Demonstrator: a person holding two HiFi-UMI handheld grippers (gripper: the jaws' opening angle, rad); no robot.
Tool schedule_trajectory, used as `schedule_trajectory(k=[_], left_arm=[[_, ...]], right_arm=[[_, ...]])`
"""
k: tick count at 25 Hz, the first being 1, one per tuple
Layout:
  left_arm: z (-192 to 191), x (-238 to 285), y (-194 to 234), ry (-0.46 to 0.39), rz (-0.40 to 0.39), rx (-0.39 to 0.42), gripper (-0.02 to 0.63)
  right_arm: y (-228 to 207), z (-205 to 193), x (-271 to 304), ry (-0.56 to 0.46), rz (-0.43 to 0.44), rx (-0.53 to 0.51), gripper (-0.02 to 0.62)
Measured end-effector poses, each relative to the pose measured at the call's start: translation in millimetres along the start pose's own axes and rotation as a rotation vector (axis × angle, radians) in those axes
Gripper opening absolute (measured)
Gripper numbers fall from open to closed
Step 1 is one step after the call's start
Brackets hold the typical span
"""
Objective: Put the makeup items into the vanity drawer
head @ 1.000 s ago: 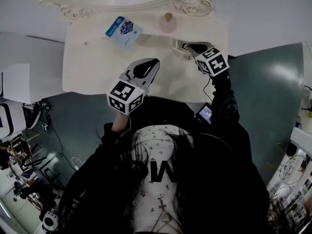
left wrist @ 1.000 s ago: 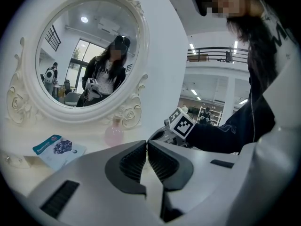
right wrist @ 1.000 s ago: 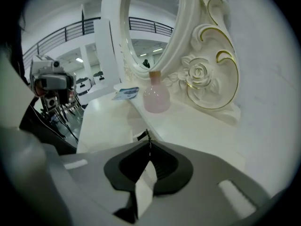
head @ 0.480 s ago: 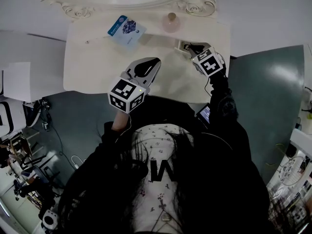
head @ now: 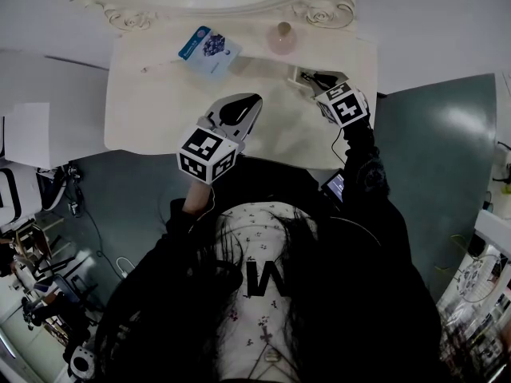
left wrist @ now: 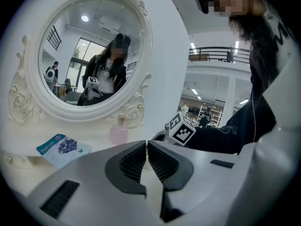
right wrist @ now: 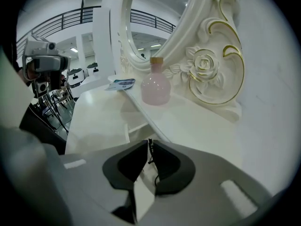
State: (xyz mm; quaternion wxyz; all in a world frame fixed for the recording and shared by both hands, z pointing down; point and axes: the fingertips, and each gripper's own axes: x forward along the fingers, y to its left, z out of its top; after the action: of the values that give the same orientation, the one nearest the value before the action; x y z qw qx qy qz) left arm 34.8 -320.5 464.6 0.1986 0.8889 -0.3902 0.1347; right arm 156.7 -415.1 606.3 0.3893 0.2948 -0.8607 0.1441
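A blue sachet [head: 209,46] [left wrist: 61,147] and a pink bottle [head: 281,38] [right wrist: 155,88] lie on the white vanity's [head: 160,102] raised back shelf under the mirror. A small white drawer [head: 299,76] [right wrist: 120,128] sticks out from that shelf at the right. My right gripper [head: 321,80] [right wrist: 149,142] is at the drawer's front, its jaws shut on a thin dark pull that runs between them. My left gripper [head: 252,102] [left wrist: 146,142] hovers over the tabletop's front middle, shut with nothing in it.
The oval mirror [left wrist: 89,51] in its carved frame [right wrist: 207,65] stands along the vanity's back. A white cabinet [head: 32,134] sits to the left of the vanity. Grey floor lies to the right.
The right gripper has shifted slightly left, closer to the small drawer. The left gripper has stayed where it was.
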Motion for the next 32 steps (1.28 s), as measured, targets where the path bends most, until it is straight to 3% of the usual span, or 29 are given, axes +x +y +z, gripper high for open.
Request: schedule_trajectory(k=[7, 13, 22, 32], left_arm=[[-1.0, -4.8, 4.3, -0.006, -0.012, 0.005, 0.000], [0.2, -13.7, 6.2, -0.017, -0.025, 0.010, 0.000], [1.9, -36.6, 12.0, -0.040, -0.060, 0.031, 0.000], [-6.1, -78.5, 19.2, -0.055, -0.124, 0.067, 0.000]], right_arm=[[8.2, 13.0, -13.3, -0.077, -0.012, 0.058, 0.048], [31.6, 37.4, -42.5, -0.222, 0.006, 0.166, 0.048], [86.4, 80.6, -84.9, -0.412, 0.008, 0.241, 0.048], [164.6, 105.5, -95.6, -0.533, 0.035, 0.349, 0.049]])
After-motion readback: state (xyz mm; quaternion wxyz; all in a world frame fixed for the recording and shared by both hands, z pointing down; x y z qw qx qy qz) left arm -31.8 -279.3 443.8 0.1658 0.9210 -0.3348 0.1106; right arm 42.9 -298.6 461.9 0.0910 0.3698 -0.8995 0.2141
